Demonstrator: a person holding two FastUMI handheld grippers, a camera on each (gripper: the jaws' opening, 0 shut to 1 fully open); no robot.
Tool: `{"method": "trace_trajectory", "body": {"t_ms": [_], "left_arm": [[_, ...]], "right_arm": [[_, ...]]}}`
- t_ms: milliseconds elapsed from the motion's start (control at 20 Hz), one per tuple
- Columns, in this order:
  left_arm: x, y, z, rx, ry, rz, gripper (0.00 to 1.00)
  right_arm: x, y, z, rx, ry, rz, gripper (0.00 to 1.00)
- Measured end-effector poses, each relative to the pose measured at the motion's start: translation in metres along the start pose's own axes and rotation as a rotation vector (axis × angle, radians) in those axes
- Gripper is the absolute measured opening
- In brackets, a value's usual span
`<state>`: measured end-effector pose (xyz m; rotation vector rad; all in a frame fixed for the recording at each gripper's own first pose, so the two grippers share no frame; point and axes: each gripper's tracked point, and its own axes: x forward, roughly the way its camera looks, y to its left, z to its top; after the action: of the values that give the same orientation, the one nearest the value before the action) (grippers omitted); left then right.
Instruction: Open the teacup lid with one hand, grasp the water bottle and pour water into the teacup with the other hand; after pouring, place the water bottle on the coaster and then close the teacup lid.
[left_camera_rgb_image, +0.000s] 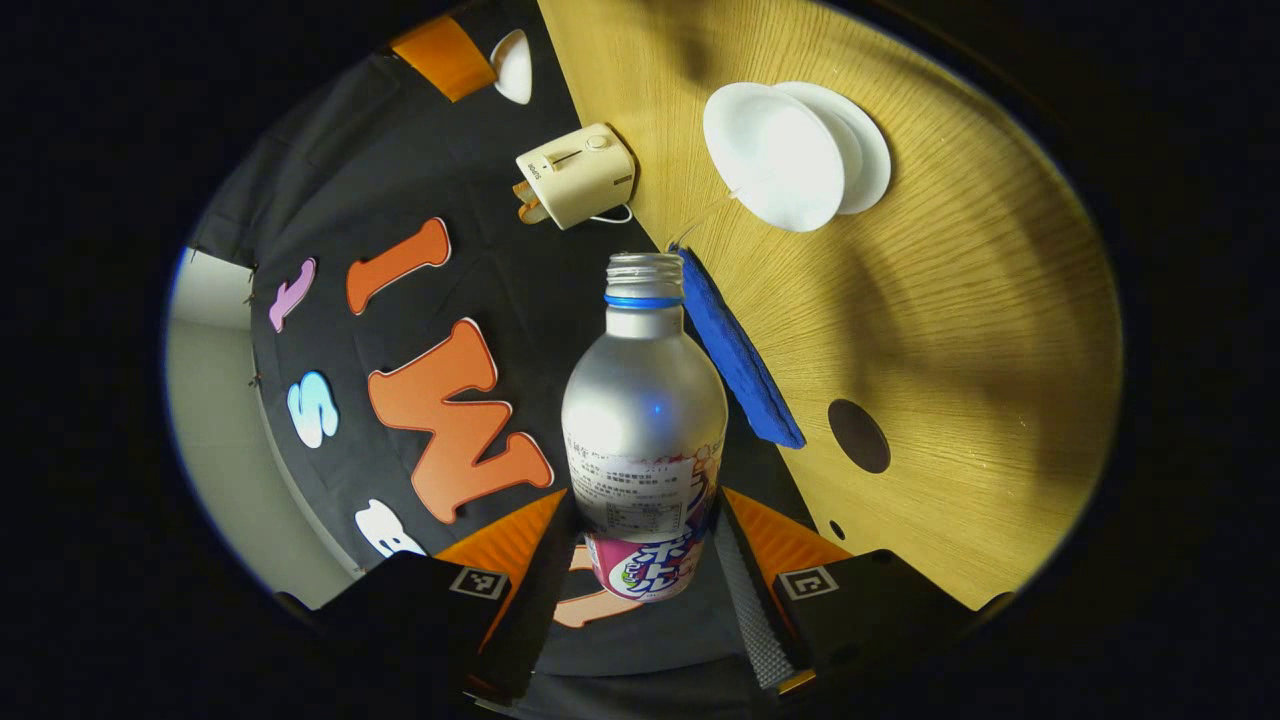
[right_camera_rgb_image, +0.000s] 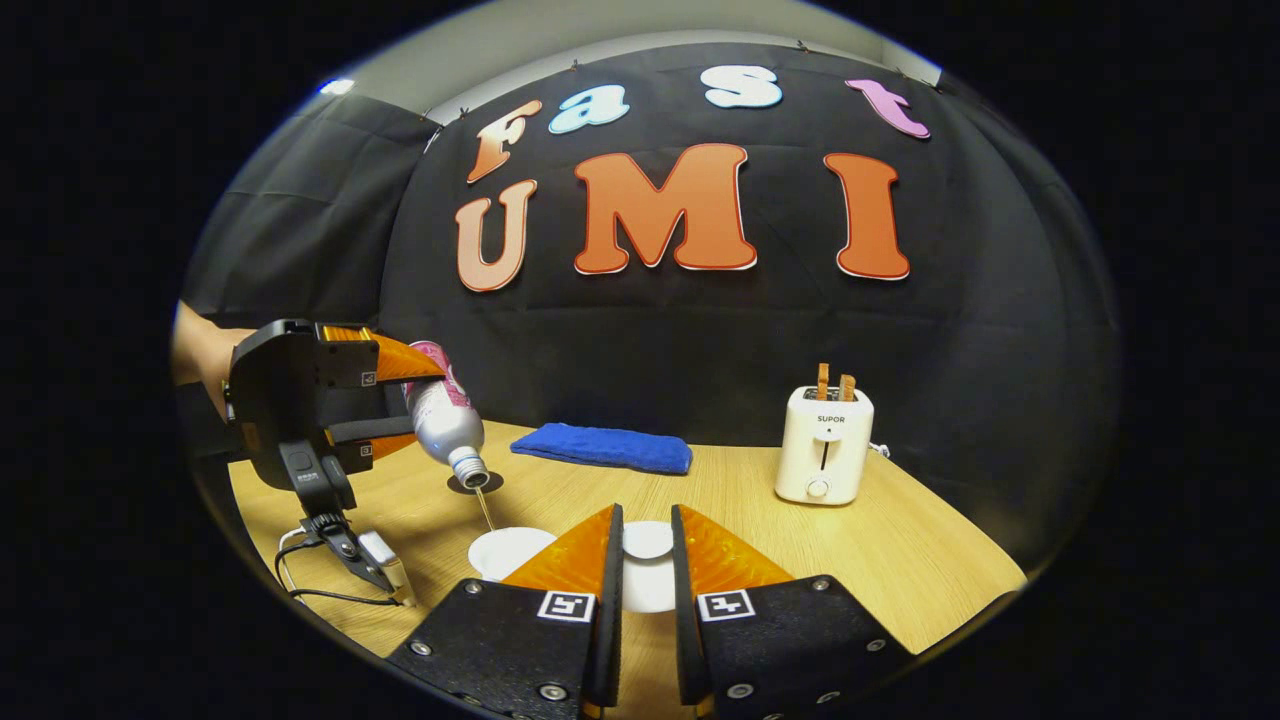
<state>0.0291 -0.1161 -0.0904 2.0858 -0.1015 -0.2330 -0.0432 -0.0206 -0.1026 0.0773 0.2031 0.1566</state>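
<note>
My left gripper (left_camera_rgb_image: 642, 495) is shut on a silver water bottle (left_camera_rgb_image: 643, 400) with its cap off. In the right gripper view that left gripper (right_camera_rgb_image: 400, 400) holds the bottle (right_camera_rgb_image: 445, 425) tipped mouth-down, and a thin stream runs into the white teacup (right_camera_rgb_image: 505, 550). The cup (left_camera_rgb_image: 770, 160) stands uncovered, and its white lid (left_camera_rgb_image: 868, 140) lies flat on the table beside it. My right gripper (right_camera_rgb_image: 646, 508) hovers behind the lid (right_camera_rgb_image: 648, 545). Its fingers stand a narrow gap apart with nothing between them. A dark round coaster (left_camera_rgb_image: 858, 435) lies under the bottle mouth (right_camera_rgb_image: 492, 484).
A folded blue cloth (right_camera_rgb_image: 600, 447) lies along the back wall. A cream toaster (right_camera_rgb_image: 825, 445) stands at the back right of the wooden table (right_camera_rgb_image: 900, 560). A cable with a small clip (right_camera_rgb_image: 350, 555) hangs under the left gripper, near the table's left edge.
</note>
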Motion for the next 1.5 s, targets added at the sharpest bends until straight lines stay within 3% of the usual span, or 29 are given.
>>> {"method": "trace_trajectory", "body": {"t_ms": [200,250,450,1100,1500], "left_arm": [[0.002,0.006,0.0,0.032,-0.004,0.014,0.81],[0.002,0.006,0.001,0.036,-0.009,0.019,0.85],[0.004,0.016,0.003,0.058,-0.014,0.03,0.81],[0.006,0.019,0.006,0.123,-0.005,0.07,0.84],[0.002,0.01,0.015,0.086,-0.028,0.077,0.81]], "right_arm": [[0.001,0.001,0.002,-0.01,-0.004,0.006,0.23],[0.001,0.0,0.004,-0.008,-0.006,0.005,0.23],[0.002,0.001,0.006,-0.004,-0.012,0.011,0.23],[0.0,0.002,0.003,0.005,-0.01,0.024,0.23],[0.002,0.009,0.002,0.003,-0.005,0.038,0.23]]}}
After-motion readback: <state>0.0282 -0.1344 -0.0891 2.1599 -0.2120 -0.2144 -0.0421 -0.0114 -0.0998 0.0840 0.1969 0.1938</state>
